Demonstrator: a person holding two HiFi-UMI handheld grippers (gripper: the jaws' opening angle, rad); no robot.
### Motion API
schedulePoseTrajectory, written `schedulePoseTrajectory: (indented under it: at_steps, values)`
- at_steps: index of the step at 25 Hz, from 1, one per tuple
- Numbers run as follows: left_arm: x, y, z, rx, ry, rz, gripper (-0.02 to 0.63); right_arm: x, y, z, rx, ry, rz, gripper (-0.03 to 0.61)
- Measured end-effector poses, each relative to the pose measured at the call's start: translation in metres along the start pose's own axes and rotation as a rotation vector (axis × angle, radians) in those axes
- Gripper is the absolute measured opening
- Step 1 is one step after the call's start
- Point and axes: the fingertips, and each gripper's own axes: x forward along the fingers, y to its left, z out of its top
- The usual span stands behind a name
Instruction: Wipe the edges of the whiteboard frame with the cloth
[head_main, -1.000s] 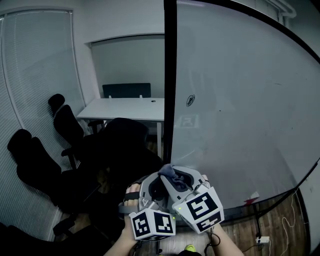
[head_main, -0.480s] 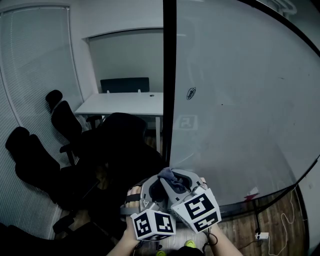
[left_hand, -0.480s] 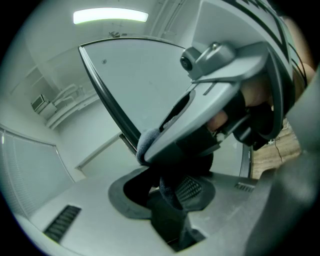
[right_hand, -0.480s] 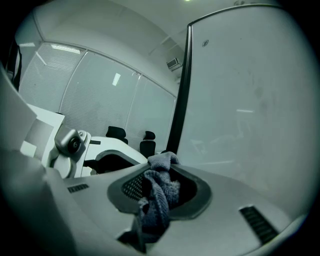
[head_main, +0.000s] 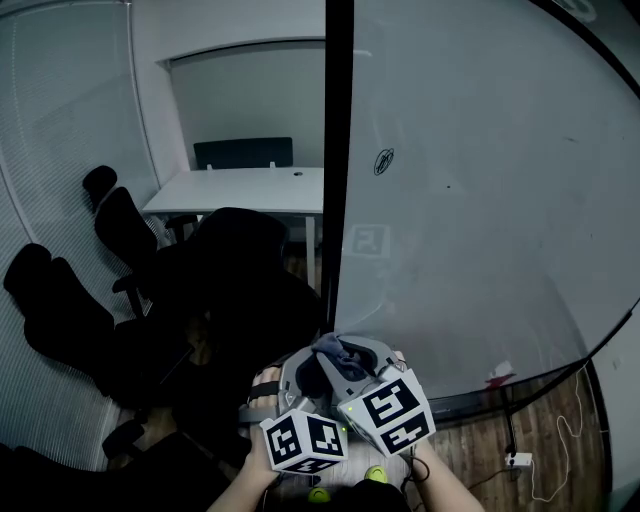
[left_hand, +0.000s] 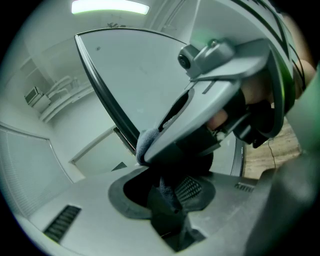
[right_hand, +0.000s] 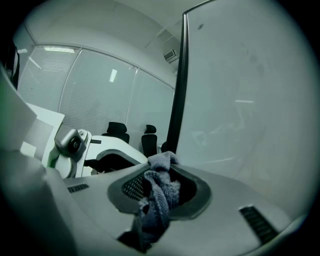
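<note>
The whiteboard (head_main: 480, 200) stands on the right, and its black frame edge (head_main: 338, 150) runs straight up the middle. Both grippers are pressed together low in the head view. A grey-blue cloth (head_main: 335, 349) is bunched at their tips, right at the foot of that black edge. My right gripper (right_hand: 159, 197) is shut on the cloth (right_hand: 157, 200), which hangs between its jaws. My left gripper (left_hand: 167, 200) is shut too, with a fold of cloth (left_hand: 166, 192) pinched in it. The frame edge also shows in the left gripper view (left_hand: 107, 105) and the right gripper view (right_hand: 179, 85).
Black office chairs (head_main: 120, 230) crowd the left side, one (head_main: 240, 280) just beside the frame. A white desk (head_main: 240, 190) stands behind them, with window blinds (head_main: 60, 150) along the left wall. On the wooden floor at lower right lies a cable with a socket (head_main: 518, 460).
Both grippers, still shut on the cloth, have sunk a little down the frame's vertical edge. The head view has dipped with them, so the desk and chairs sit higher in it.
</note>
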Motion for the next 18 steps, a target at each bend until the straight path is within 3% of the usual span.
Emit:
schedulePoseTrajectory:
  at_steps: [12,18]
  values:
    - [0.006,-0.018,-0.018,-0.017,0.020,-0.020,0.118,0.007,0.005,-0.026,0.040,0.037,0.006,0.092]
    - [0.007,-0.023,-0.023,-0.007,0.016,-0.006,0.120,0.008,0.005,-0.033,0.107,0.043,0.034,0.092]
